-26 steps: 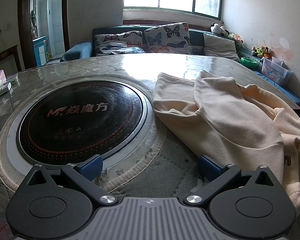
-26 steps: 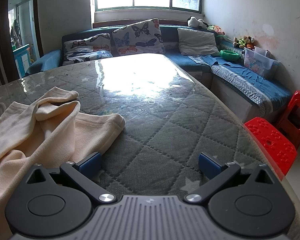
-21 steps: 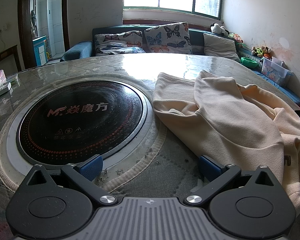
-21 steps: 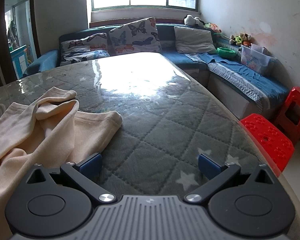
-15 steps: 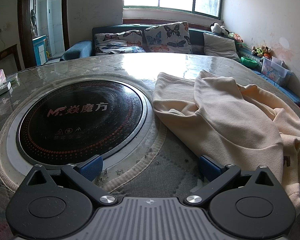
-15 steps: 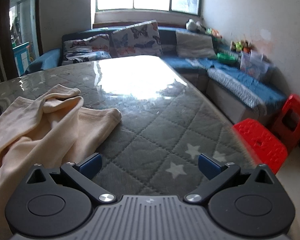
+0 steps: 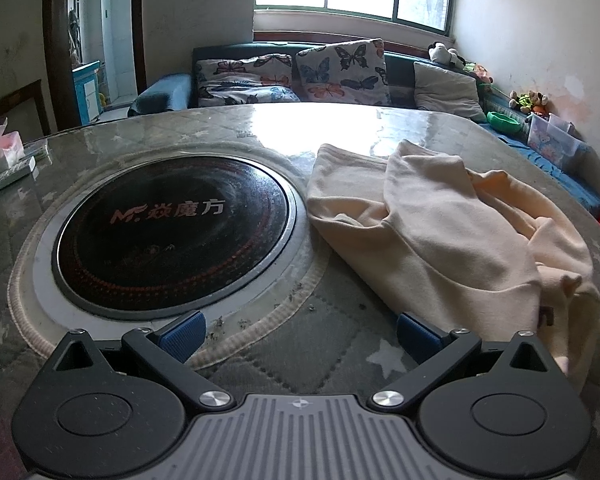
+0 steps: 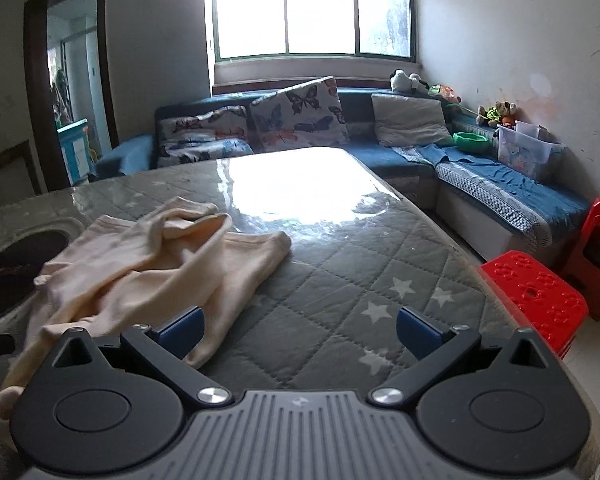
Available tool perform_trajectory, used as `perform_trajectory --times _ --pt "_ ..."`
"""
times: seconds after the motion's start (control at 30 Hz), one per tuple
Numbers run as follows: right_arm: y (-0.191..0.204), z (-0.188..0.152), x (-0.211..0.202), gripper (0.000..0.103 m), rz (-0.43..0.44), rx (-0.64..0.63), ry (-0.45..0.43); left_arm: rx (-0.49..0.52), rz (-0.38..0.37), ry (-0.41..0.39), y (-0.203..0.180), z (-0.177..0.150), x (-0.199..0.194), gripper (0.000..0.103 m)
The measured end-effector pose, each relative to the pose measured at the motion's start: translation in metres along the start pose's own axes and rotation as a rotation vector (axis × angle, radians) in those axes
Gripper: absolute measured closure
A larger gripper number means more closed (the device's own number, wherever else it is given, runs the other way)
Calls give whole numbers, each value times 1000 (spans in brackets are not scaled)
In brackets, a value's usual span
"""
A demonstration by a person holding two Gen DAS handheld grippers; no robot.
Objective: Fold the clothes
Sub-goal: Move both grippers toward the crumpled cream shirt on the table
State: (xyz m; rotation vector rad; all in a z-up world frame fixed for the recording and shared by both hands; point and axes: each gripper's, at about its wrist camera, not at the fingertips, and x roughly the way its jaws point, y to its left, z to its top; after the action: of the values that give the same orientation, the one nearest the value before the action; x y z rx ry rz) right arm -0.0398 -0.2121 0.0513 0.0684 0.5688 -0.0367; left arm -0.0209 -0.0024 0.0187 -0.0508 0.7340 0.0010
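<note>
Both jaws gape empty. The right hand-held gripper [image 8: 298, 330] has pulled back and lifted, so more of the crumpled cream garment [image 8: 160, 256] shows. The left hand-held gripper [image 7: 300, 332] hasn't budged; the garment [image 7: 440, 240] lies on the tabletop [image 7: 324, 344] beside the cooktop [image 7: 172, 228]. Folding hasn't begun.

Left gripper [image 7: 300, 334] wide open, nothing between its blue pads, low over the quilted table [image 7: 324, 344]. Cream garment [image 7: 440, 240] lies crumpled just right of the round black cooktop [image 7: 172, 232], its near edge beside the right pad. Sofa [image 7: 168, 88] behind.
</note>
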Motion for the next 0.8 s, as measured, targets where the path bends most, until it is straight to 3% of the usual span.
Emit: perform_trajectory --times 0.3,0.8 --pt "12 -9 -21 0 47 -6 -8 3 7 17 -10 -4 -15 0" --pt "42 -26 -36 0 67 -85 68 58 20 28 -27 -10 -32 0"
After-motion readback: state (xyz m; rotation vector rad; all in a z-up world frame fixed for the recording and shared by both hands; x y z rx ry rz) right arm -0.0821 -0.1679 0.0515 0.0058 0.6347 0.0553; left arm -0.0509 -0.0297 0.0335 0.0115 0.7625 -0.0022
